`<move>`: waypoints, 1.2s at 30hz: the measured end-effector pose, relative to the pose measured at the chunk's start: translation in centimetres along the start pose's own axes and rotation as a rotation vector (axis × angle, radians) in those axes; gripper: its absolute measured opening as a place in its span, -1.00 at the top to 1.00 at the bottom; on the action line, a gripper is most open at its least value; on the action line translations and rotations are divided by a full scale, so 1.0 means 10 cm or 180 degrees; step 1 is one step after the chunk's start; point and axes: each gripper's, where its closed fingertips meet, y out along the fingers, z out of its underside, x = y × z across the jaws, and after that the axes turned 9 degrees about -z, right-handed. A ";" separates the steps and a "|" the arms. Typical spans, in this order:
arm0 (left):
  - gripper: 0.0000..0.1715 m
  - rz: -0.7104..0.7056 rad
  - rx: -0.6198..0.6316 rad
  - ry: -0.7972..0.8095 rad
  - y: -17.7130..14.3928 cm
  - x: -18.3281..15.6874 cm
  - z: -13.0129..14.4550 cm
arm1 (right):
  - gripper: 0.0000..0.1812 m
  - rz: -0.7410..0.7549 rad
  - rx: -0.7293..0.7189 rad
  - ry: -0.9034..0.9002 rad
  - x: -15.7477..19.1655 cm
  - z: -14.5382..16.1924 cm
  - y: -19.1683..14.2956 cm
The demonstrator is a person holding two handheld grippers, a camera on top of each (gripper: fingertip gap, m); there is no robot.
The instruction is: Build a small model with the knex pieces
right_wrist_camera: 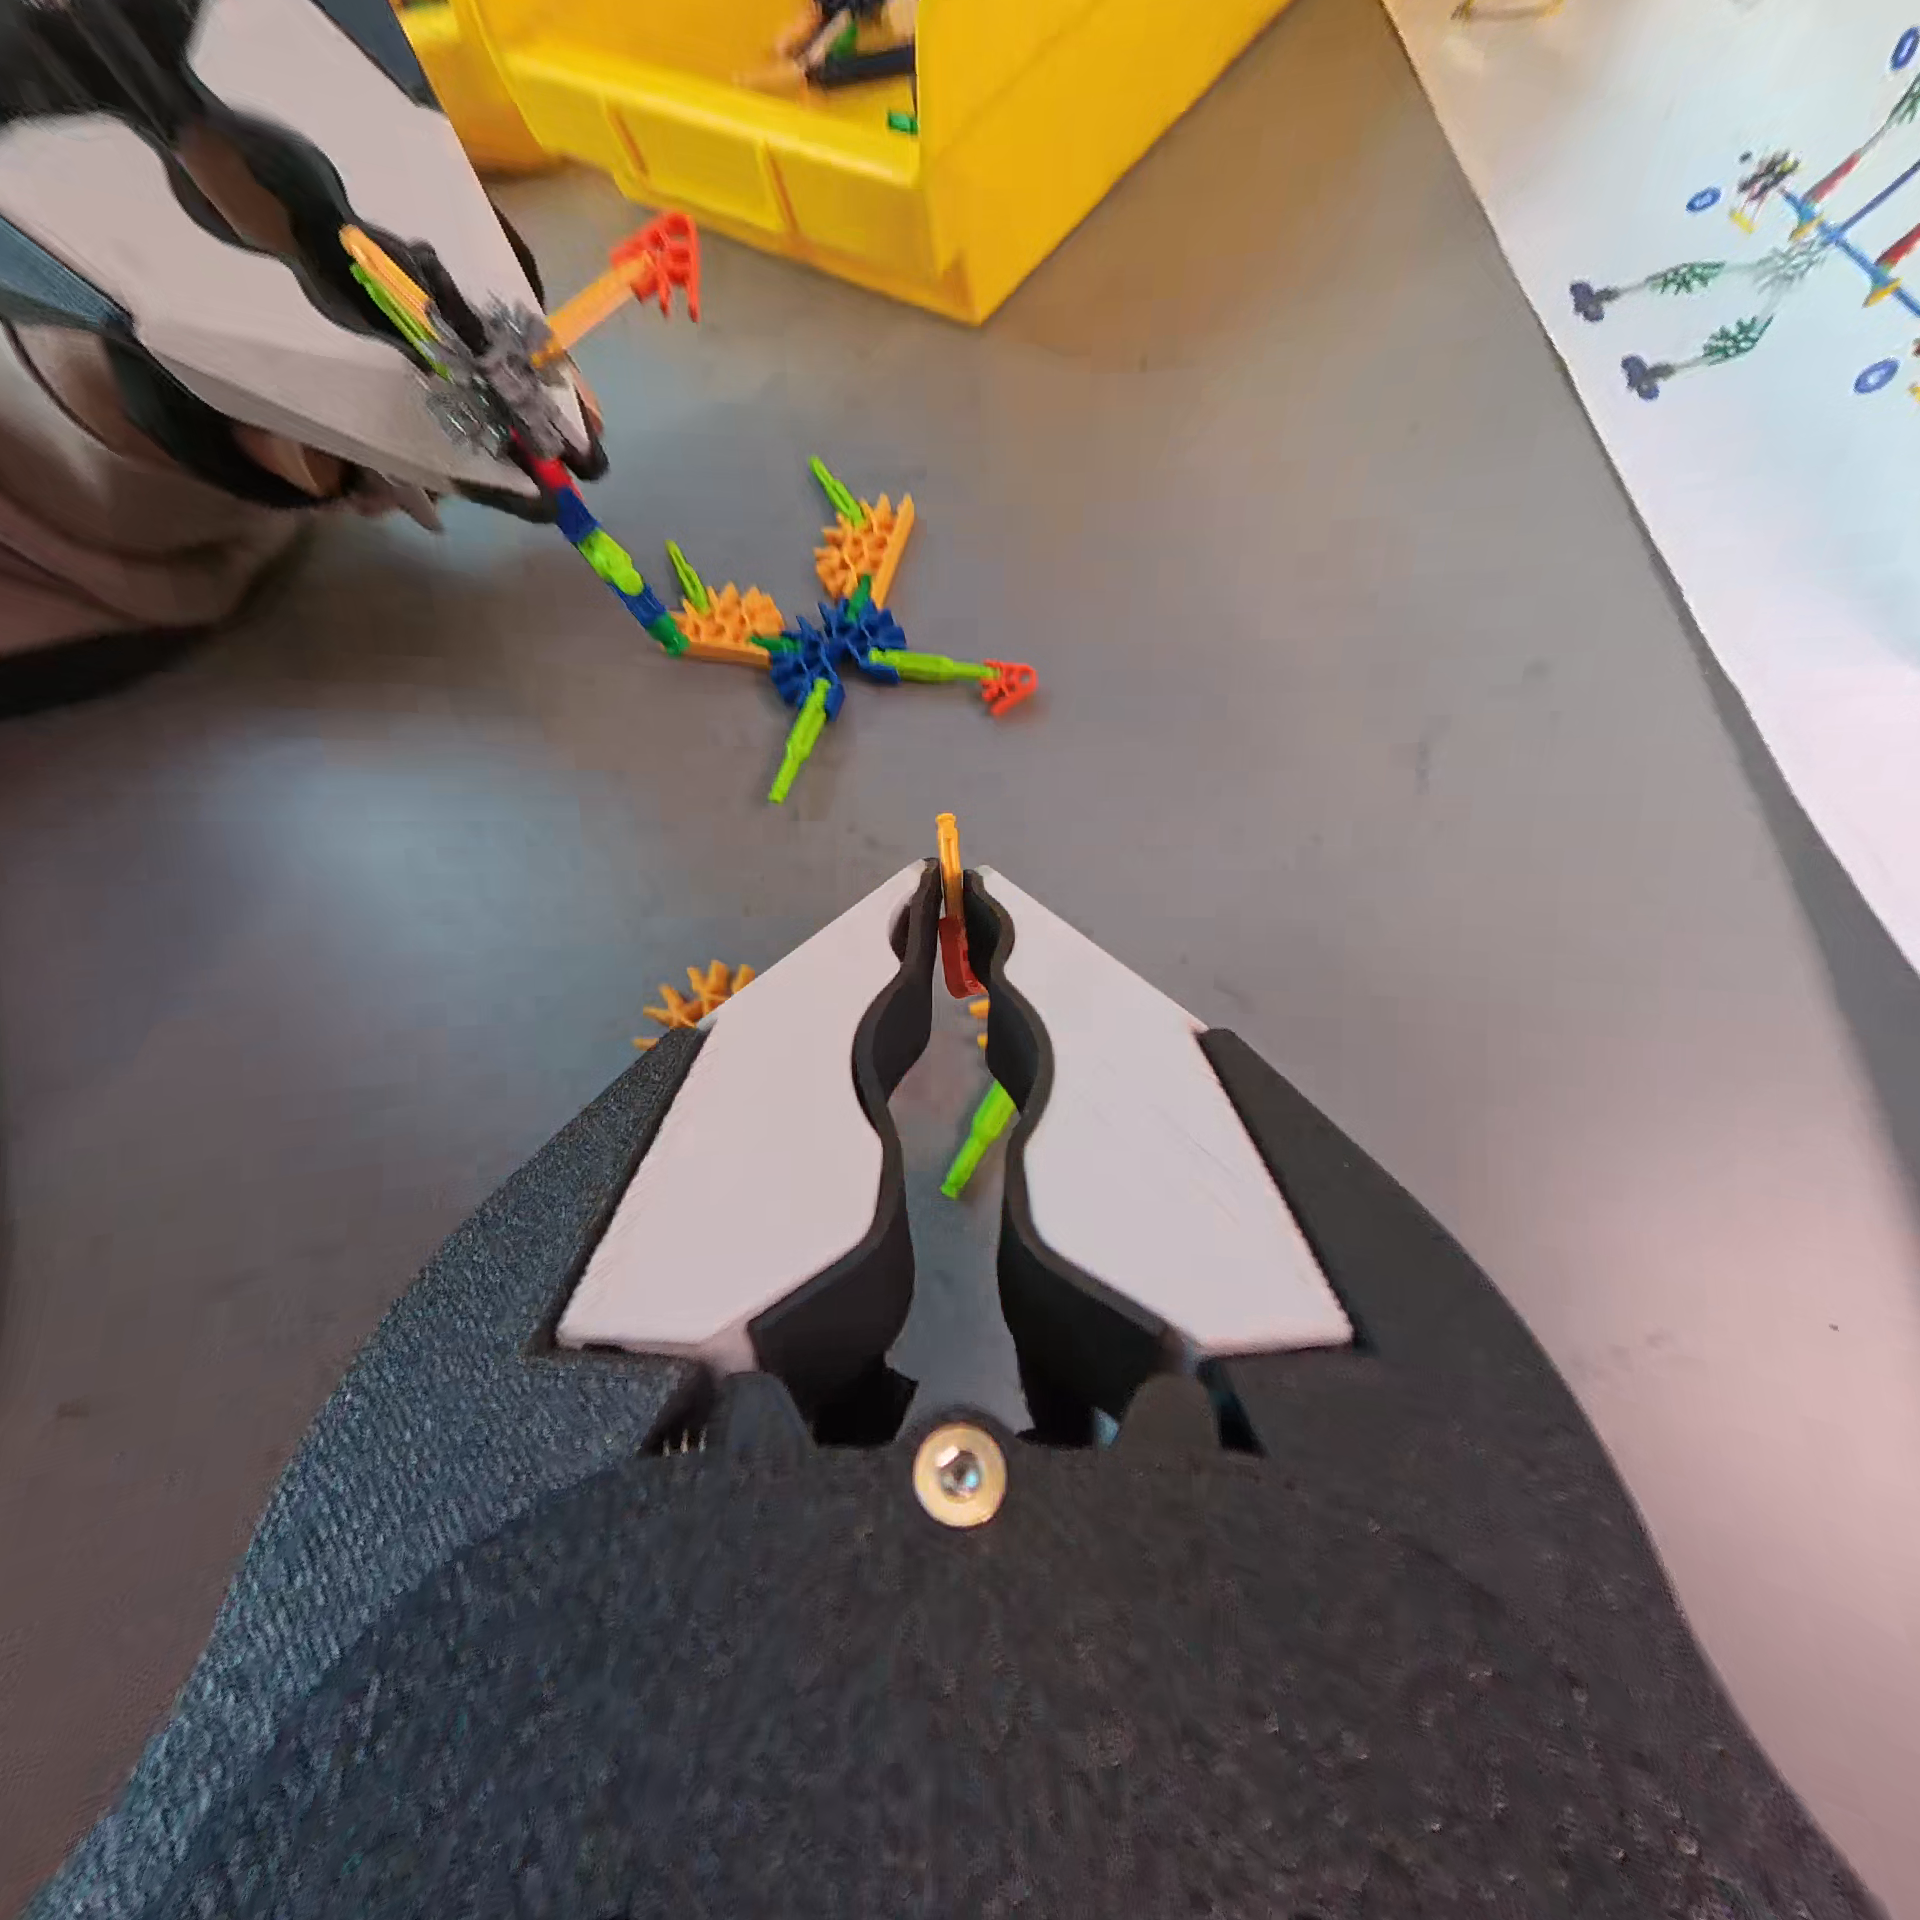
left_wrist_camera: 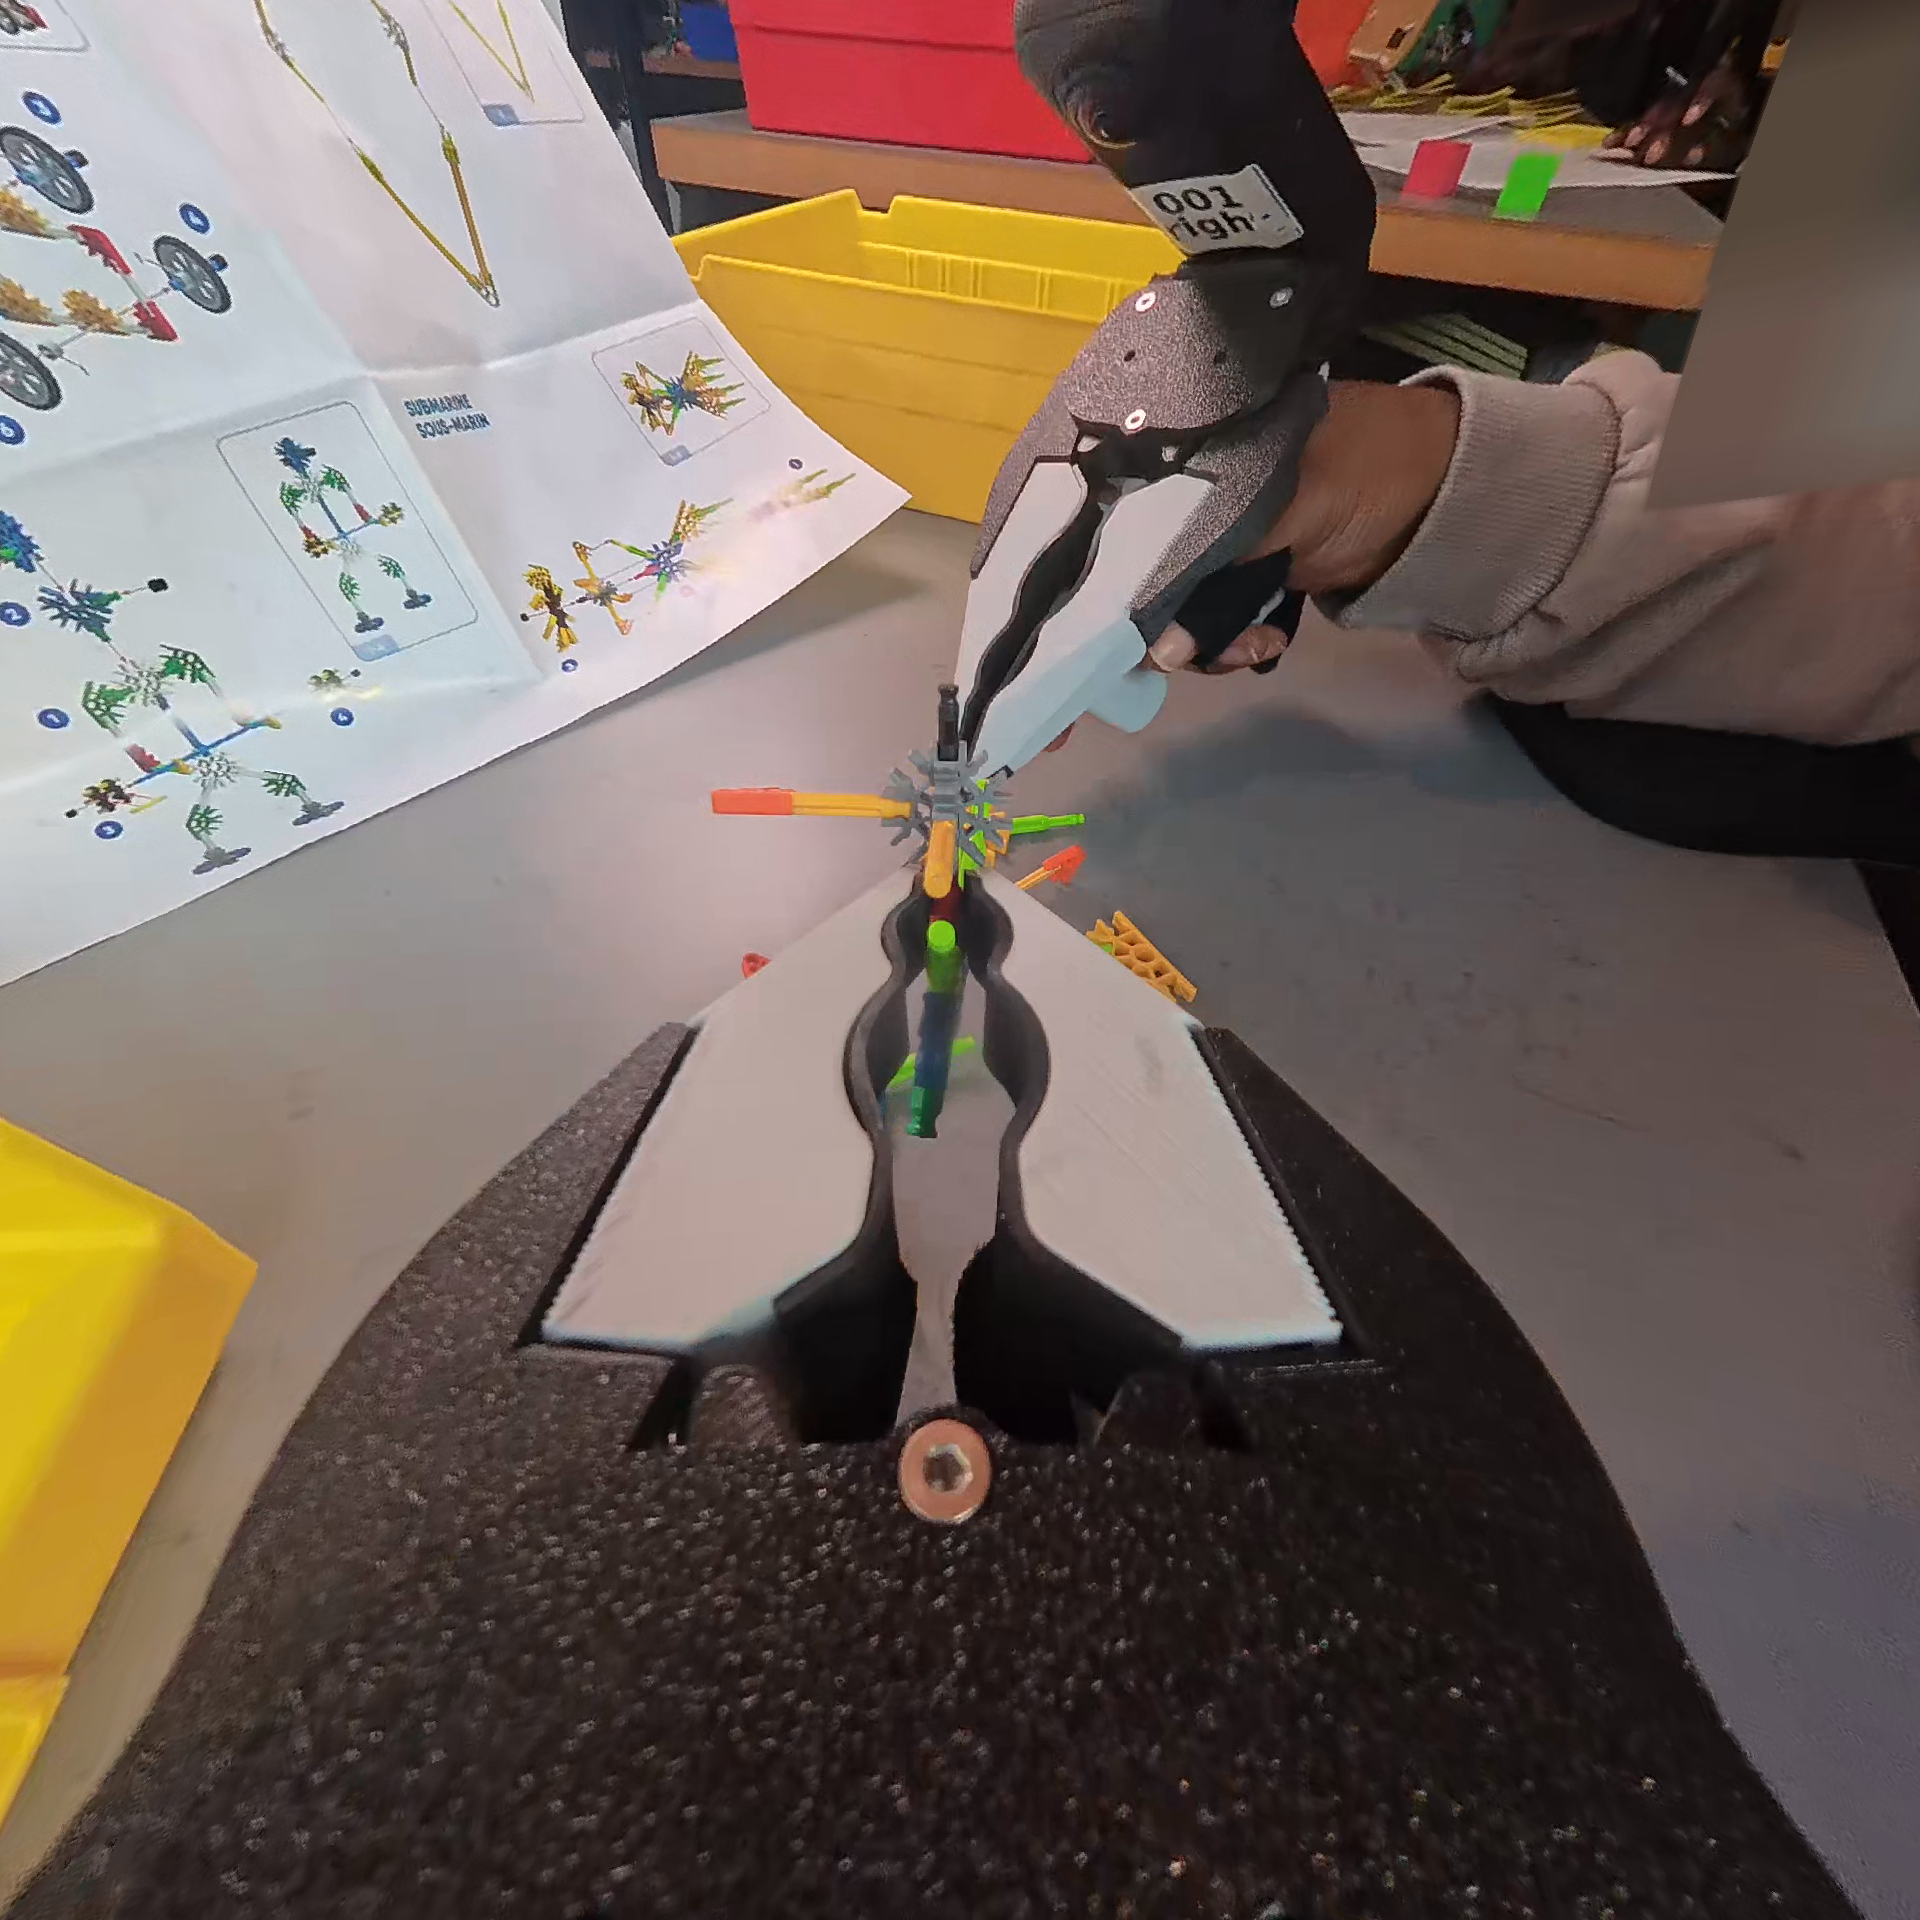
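My left gripper [left_wrist_camera: 951,883] is shut on a toy rod-and-connector build. Grey snowflake connectors [left_wrist_camera: 940,795] sit at its tip, and an orange rod with a red end [left_wrist_camera: 790,802] sticks out to the left. In the right wrist view, the left gripper [right_wrist_camera: 520,436] holds this build while a chain of red, blue and green rods runs down to a blue connector [right_wrist_camera: 831,644] with orange fan pieces on the table. My right gripper [right_wrist_camera: 948,868] is shut on a short orange rod [right_wrist_camera: 948,842] with a red piece. In the left wrist view, the right gripper [left_wrist_camera: 982,753] shows just behind the grey connectors.
A yellow bin [right_wrist_camera: 831,177] stands at the back, and another yellow bin [left_wrist_camera: 83,1351] at the near left. An instruction sheet [left_wrist_camera: 364,416] curls up on the left. A loose green rod [right_wrist_camera: 977,1143] and an orange connector [right_wrist_camera: 696,997] lie under my right gripper. A sleeved hand [left_wrist_camera: 1558,540] holds the right gripper.
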 end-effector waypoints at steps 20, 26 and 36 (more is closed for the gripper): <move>0.94 0.1917 -0.0184 -0.0098 -0.29 -0.96 -0.07 | 0.55 -0.1793 -0.0912 -0.0892 1.16 -0.41 -0.15; 0.94 0.2996 -0.0124 -0.0573 -0.62 -1.28 -0.15 | 0.72 -0.2359 -0.0879 -0.1255 1.64 -0.33 -0.16; 0.86 0.3076 -0.0037 -0.0837 -0.63 -1.21 -0.16 | 0.96 -0.2507 -0.0851 -0.1304 1.76 -0.32 -0.18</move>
